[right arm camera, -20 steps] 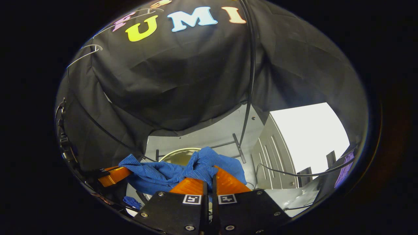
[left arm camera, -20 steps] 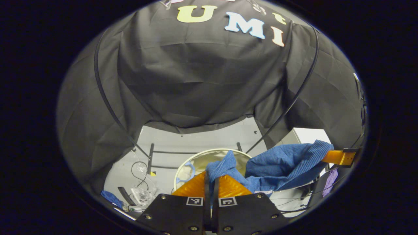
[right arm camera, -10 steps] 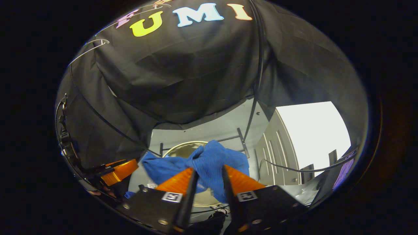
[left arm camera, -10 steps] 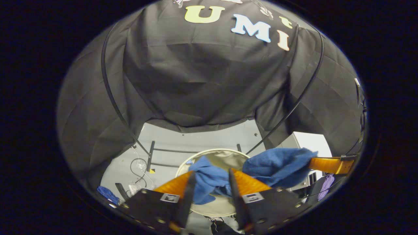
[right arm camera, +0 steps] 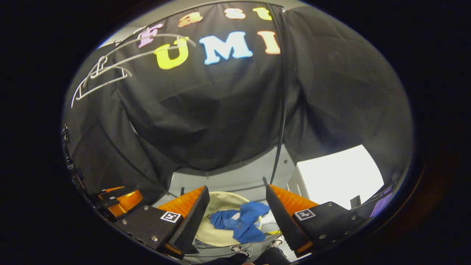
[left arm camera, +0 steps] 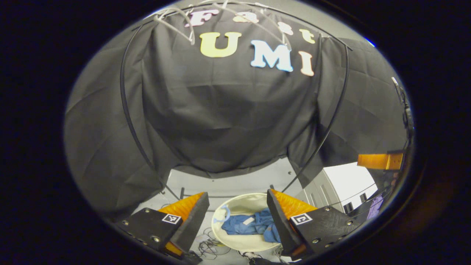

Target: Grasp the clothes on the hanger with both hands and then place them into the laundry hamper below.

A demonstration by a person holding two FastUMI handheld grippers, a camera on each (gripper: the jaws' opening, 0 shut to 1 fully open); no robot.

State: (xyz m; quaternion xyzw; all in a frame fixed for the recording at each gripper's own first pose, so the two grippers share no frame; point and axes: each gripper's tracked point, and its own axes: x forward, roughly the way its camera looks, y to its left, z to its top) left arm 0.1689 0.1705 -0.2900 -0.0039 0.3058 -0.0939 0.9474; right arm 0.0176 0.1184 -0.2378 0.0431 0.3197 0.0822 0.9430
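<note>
You are holding both grippers high above the laundry hamper (left arm camera: 245, 243), and in each the jaws are standing wide apart with nothing between them. In the left gripper view, the left gripper (left arm camera: 237, 217) is framing the hamper's pale round mouth, and the blue clothes (left arm camera: 254, 225) are lying crumpled inside it, directly below and ahead of the jaws. In the right gripper view, the right gripper (right arm camera: 237, 213) is looking down on the same heap, with one corner of the cloth seeming to drape over the hamper's near rim. The heap is stretching roughly crosswise to both pairs of jaws, with no clear point to it. Neither hand is looking nearer than the other. To my eye the placing is done, unless you are wanting that hanging corner tucked in. The hangers (right arm camera: 106, 71) are hanging bare up by the wall.
</note>
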